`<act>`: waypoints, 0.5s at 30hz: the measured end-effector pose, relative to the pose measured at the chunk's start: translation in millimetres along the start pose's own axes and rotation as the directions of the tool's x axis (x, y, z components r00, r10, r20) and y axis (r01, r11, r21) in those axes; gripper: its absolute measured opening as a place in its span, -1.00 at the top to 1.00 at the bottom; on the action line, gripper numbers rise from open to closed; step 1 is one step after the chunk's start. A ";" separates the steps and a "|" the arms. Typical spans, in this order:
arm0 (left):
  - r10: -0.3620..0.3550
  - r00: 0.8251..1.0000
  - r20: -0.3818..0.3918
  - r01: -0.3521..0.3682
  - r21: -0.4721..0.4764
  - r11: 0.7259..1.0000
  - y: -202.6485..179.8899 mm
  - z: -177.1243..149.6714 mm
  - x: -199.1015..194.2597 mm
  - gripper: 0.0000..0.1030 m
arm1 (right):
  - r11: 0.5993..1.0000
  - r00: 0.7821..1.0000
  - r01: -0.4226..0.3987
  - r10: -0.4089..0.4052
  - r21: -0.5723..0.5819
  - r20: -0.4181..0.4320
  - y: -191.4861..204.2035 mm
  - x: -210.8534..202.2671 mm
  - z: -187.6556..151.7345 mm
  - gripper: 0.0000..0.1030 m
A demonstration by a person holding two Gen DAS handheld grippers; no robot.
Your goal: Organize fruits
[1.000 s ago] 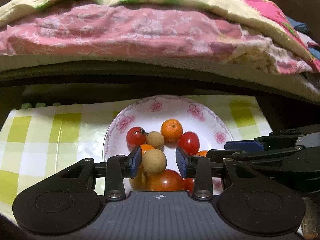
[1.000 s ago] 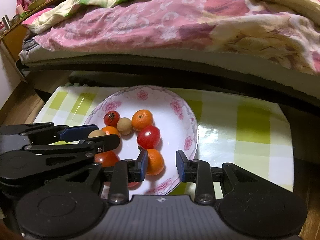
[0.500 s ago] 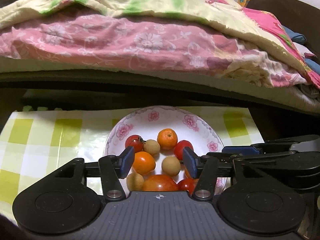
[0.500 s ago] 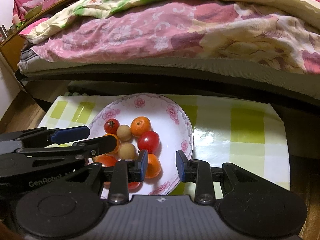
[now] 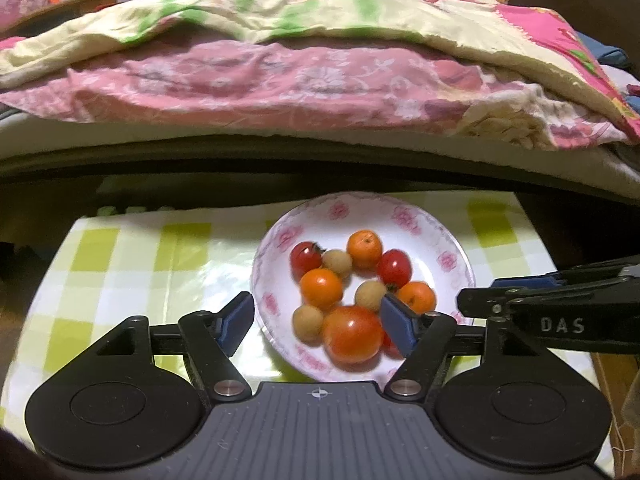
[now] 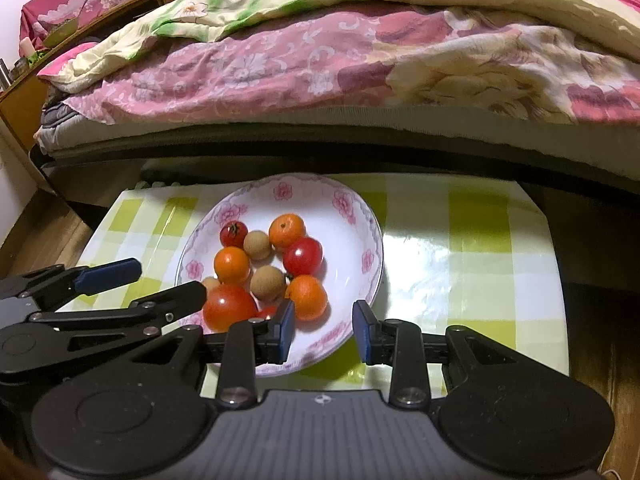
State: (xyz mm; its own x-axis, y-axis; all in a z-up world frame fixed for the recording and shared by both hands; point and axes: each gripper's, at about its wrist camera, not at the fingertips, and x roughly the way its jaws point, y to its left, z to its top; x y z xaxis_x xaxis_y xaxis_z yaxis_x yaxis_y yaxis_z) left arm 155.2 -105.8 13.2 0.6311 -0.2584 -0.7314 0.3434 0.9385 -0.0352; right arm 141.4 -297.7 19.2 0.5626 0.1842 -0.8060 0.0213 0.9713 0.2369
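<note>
A white plate with pink flowers [image 5: 420,232] [image 6: 332,224] sits on the checked table and holds several fruits. There is a large tomato [image 5: 352,334] [image 6: 228,306], three small oranges such as one orange [image 5: 321,288], two cherry tomatoes and three brown longans. One longan [image 5: 370,295] [image 6: 266,282] lies in the middle of the pile. My left gripper [image 5: 317,322] is open wide above the plate's near rim and holds nothing. My right gripper [image 6: 324,332] is open over the plate's near right rim, also holding nothing.
The green and white checked tablecloth [image 5: 140,264] [image 6: 460,248] has bare room left and right of the plate. A bed with pink and yellow quilts [image 5: 320,80] rises just behind the table. Wooden floor [image 6: 36,236] shows at the left.
My left gripper let go of the longan, which now lies on the plate, then opened wider. Both grippers have drawn back from the plate.
</note>
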 end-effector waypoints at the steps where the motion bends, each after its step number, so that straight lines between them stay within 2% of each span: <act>1: 0.009 1.000 -0.001 -0.009 -0.001 1.000 0.6 -2.1 -1.6 -0.51 | 1.000 1.000 -0.001 0.001 0.005 -0.001 0.1 -1.3 -1.7 0.28; 3: 0.039 0.999 0.001 -0.039 -0.002 0.999 0.7 -5.0 -5.0 -0.65 | 1.000 1.000 -0.003 0.003 0.009 0.000 1.6 -4.6 -5.8 0.28; 11: 0.139 0.989 0.043 -0.139 0.009 0.990 -3.9 -17.9 -22.4 -0.99 | 1.000 1.000 -0.015 0.015 0.002 0.013 12.3 -18.0 -18.6 0.20; 15: 0.162 0.985 0.057 -0.162 -0.001 0.987 -3.8 -23.1 -30.4 -1.00 | 1.000 1.000 -0.017 0.017 0.011 0.020 13.7 -25.8 -24.5 0.19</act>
State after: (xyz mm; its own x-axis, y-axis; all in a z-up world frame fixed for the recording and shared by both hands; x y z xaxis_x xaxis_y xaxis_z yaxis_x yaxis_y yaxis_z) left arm 118.6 -96.2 19.8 0.7170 -0.1153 -0.6875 0.2358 0.9682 0.0836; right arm 107.0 -285.4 29.9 0.5791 0.1974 -0.7910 0.0209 0.9663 0.2565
